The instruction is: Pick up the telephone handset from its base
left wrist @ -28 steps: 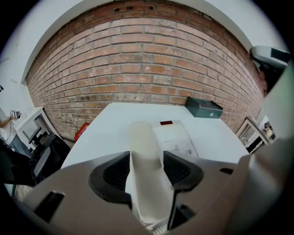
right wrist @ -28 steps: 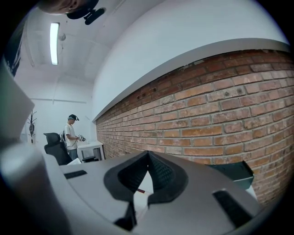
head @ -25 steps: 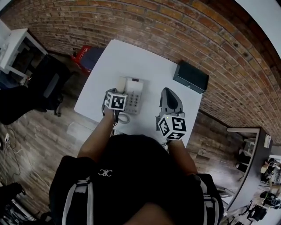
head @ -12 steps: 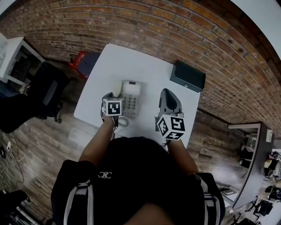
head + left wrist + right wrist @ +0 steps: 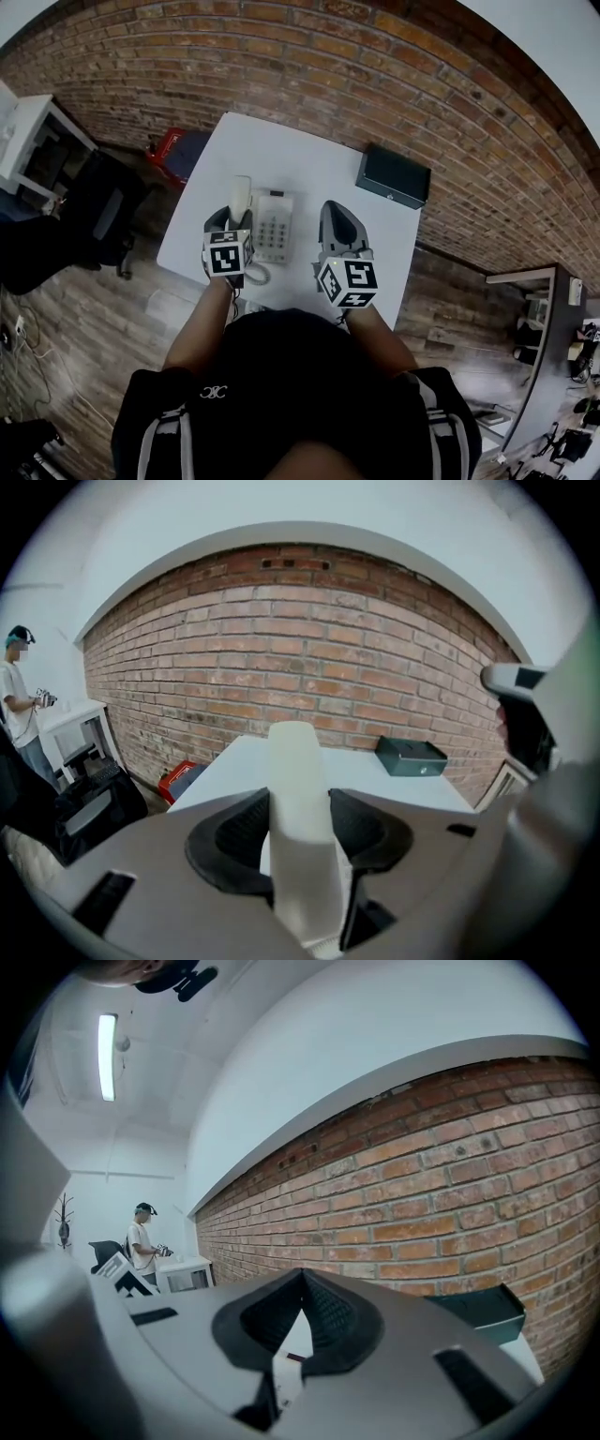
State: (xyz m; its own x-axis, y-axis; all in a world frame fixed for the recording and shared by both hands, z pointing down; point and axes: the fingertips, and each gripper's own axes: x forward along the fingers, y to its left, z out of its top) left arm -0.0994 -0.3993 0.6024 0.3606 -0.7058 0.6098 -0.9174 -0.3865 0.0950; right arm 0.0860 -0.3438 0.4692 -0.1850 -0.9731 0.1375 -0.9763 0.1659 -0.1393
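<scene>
The white telephone handset is up off its base, a white keypad phone on the white table. My left gripper is shut on the handset, which stands up between the dark pads in the left gripper view, where the handset fills the middle. A coiled cord hangs near the table's front edge. My right gripper hovers to the right of the base with its jaws together and nothing in them; its tips meet in the right gripper view.
A black box lies at the table's far right corner by the brick wall. A red object and a black chair stand on the floor to the left. A person stands by a white desk farther left.
My left gripper has risen with the handset, which has come off the base and now sticks up beyond the jaws. The right gripper has stayed about where it was.
</scene>
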